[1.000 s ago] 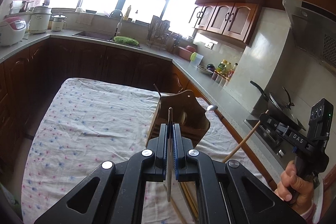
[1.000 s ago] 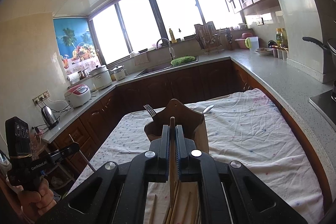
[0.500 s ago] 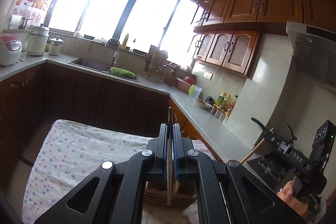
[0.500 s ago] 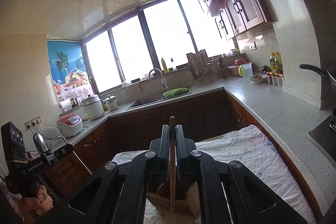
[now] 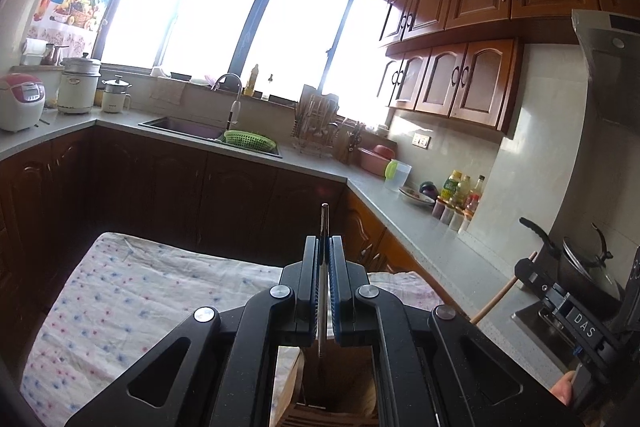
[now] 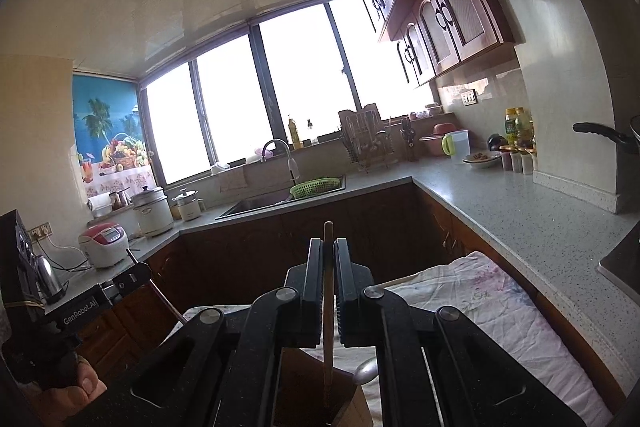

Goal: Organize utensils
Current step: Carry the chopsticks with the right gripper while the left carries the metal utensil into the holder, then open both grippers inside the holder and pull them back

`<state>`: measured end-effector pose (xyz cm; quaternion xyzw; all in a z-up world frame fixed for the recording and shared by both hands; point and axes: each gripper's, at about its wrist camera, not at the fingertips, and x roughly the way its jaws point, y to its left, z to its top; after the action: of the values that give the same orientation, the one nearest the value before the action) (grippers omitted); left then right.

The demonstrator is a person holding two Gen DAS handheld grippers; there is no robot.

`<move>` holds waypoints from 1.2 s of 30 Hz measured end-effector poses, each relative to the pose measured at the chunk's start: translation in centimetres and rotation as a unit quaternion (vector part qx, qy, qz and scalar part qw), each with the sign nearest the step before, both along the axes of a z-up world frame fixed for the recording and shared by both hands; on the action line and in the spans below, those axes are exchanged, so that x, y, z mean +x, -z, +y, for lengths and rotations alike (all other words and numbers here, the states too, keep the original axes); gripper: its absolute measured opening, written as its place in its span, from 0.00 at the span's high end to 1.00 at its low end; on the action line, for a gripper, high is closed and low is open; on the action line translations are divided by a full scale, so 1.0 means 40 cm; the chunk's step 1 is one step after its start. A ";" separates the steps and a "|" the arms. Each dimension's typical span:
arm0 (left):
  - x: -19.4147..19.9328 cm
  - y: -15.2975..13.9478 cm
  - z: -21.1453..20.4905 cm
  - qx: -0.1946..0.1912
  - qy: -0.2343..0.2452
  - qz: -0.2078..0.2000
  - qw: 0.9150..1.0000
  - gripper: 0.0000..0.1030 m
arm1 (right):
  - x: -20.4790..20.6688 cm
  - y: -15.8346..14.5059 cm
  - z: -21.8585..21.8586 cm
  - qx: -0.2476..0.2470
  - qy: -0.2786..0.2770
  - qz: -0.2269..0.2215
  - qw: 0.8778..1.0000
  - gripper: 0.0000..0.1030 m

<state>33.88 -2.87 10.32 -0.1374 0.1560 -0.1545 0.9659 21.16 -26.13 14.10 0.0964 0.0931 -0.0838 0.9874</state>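
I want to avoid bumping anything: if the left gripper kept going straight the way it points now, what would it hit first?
Probably the dark wooden cabinet doors under the counter. The left gripper, shut on a thin metal utensil, aims over the far edge of the floral tablecloth; the way looks free until then, though depth is unclear.

Blown-out window (image 5: 224,23) backlight; dim cabinets; fisheye-warped, vignetted edges.

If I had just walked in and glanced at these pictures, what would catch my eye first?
Probably the black left gripper filling the foreground, clamped on a thin metal utensil, and the right gripper clamped on a wooden stick above a wooden holder. Behind them, bright windows glare over the sink.
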 end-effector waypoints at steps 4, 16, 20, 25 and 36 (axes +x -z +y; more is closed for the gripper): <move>0.032 0.047 -0.020 0.005 0.003 0.020 1.000 0.97 | 0.017 0.061 -0.004 0.000 0.003 0.022 1.000 0.95; 0.078 0.065 0.006 0.010 0.004 0.056 0.998 0.96 | 0.027 0.097 -0.029 0.017 0.008 0.055 0.998 0.95; 0.080 0.060 0.009 0.011 0.002 0.060 0.998 0.95 | 0.029 0.096 -0.032 0.022 0.010 0.059 0.998 0.94; 0.066 0.065 0.019 0.009 0.006 0.068 0.998 0.90 | 0.027 0.091 -0.031 0.026 0.008 0.061 0.998 0.89; -0.111 0.056 0.108 -0.008 -0.029 0.058 0.998 0.22 | -0.106 0.045 -0.043 0.053 -0.005 0.007 0.999 0.12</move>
<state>29.44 1.45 8.07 -0.1581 0.2065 -0.1191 0.9582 16.90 -27.85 12.31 0.1472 0.1048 -0.0746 0.9807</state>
